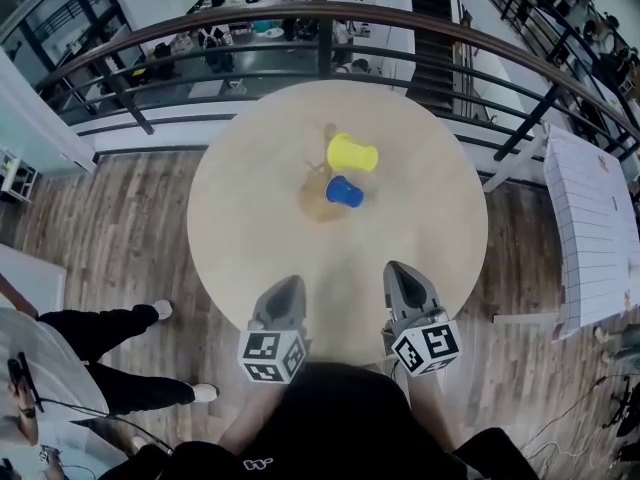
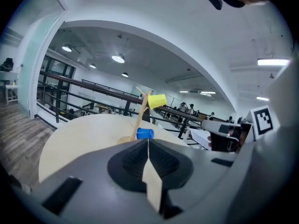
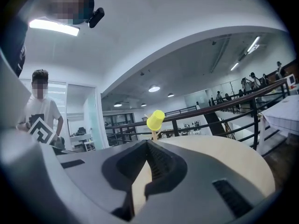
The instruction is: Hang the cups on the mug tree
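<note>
Cups are both on the wooden mug tree (image 1: pixel 318 200), which stands past the middle of the round table (image 1: pixel 240 228): the yellow cup (image 1: pixel 352 153) sits high on a branch, the blue cup (image 1: pixel 344 192) low against the stem near the base. The left gripper (image 1: pixel 288 284) and the right gripper (image 1: pixel 401 271) are side by side over the table's near edge, pointing toward the tree and well apart from it. Each gripper's jaws are pressed together with nothing between them. From the right gripper view, only the yellow cup shows above the jaw tips.
</note>
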A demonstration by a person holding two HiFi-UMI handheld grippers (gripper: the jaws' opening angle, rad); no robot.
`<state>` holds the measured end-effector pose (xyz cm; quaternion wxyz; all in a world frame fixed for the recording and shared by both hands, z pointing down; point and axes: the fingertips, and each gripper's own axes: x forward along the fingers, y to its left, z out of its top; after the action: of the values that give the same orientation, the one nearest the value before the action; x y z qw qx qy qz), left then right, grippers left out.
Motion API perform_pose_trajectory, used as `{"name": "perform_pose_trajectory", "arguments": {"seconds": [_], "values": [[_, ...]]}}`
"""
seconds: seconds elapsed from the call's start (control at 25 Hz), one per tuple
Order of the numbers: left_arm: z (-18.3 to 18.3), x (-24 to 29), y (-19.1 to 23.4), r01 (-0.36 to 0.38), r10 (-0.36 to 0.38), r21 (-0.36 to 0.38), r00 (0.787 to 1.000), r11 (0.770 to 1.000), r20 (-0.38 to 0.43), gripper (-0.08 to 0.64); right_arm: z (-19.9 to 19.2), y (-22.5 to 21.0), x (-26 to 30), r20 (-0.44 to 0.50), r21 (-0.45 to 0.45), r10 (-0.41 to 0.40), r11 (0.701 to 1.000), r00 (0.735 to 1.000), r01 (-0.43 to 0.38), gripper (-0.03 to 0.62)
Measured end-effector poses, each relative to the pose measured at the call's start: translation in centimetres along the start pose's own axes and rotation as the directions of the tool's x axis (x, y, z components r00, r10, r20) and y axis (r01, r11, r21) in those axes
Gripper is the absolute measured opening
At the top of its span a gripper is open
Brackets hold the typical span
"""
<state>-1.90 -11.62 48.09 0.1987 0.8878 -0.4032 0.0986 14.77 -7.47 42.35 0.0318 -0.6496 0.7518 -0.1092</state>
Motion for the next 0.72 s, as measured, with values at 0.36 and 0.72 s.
{"name": "perform_pose_trajectory", "arguments": {"seconds": [0.36, 0.72], "values": [[0.15, -0.21, 0.45, -0.009, 0.009, 0.0, 1.0, 1.0, 0.009, 0.014, -0.82, 0.63, 0.41, -0.027, -0.019, 0.014, 1.0, 1.0, -0.014, 0.009], [0.14, -0.18, 0.43, -0.011, 0.011, -0.011, 1.0, 1.0, 0.01, 0.014, -1.05, 0.62, 0.59, -0.037, -0.02, 0.024, 0.999, 0.999, -0.024, 0.009]]}}
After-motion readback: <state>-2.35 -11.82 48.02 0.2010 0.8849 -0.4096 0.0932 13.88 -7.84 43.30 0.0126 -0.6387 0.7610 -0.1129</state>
